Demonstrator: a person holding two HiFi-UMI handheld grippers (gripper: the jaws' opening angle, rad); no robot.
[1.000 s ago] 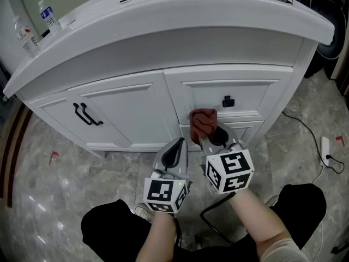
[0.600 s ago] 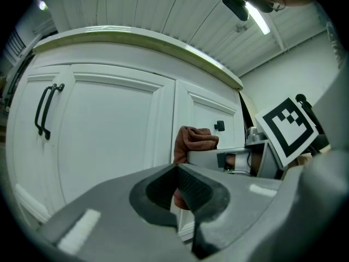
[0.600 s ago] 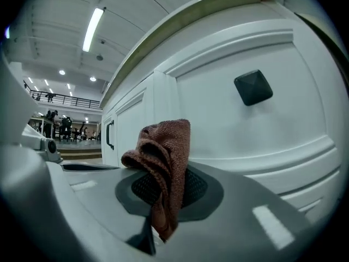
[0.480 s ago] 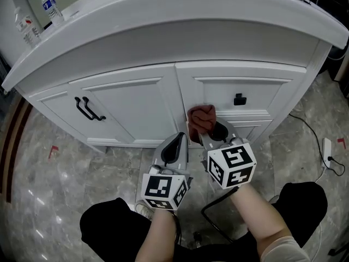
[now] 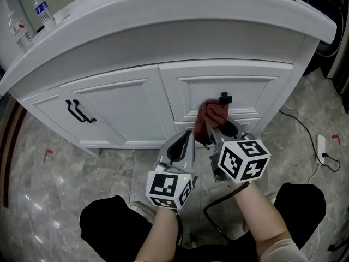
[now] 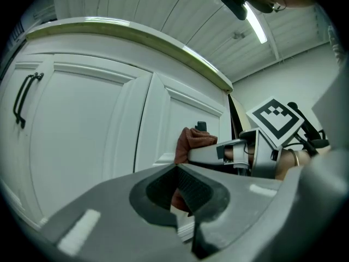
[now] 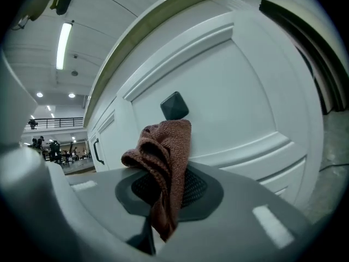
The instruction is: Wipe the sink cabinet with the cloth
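Note:
The white sink cabinet [image 5: 163, 86] fills the upper half of the head view, with a drawer front at the right and a door at the left. My right gripper [image 5: 212, 129] is shut on a rust-brown cloth [image 5: 212, 114], and the cloth presses against the drawer front just below its black knob [image 5: 223, 98]. In the right gripper view the cloth [image 7: 163, 162] bunches up between the jaws in front of the knob [image 7: 174, 106]. My left gripper [image 5: 183, 142] is shut with nothing in it, beside the right one and short of the cabinet [image 6: 98, 135].
A black bar handle [image 5: 78, 113] sits on the left door. Two water bottles [image 5: 42, 12] stand on the countertop at the far left. A black cable [image 5: 305, 130] and a white power strip [image 5: 321, 147] lie on the marble floor at the right.
My right gripper has carried the cloth to the right and slightly up along the drawer front, from left of the knob to just under it. The left gripper stayed beside it.

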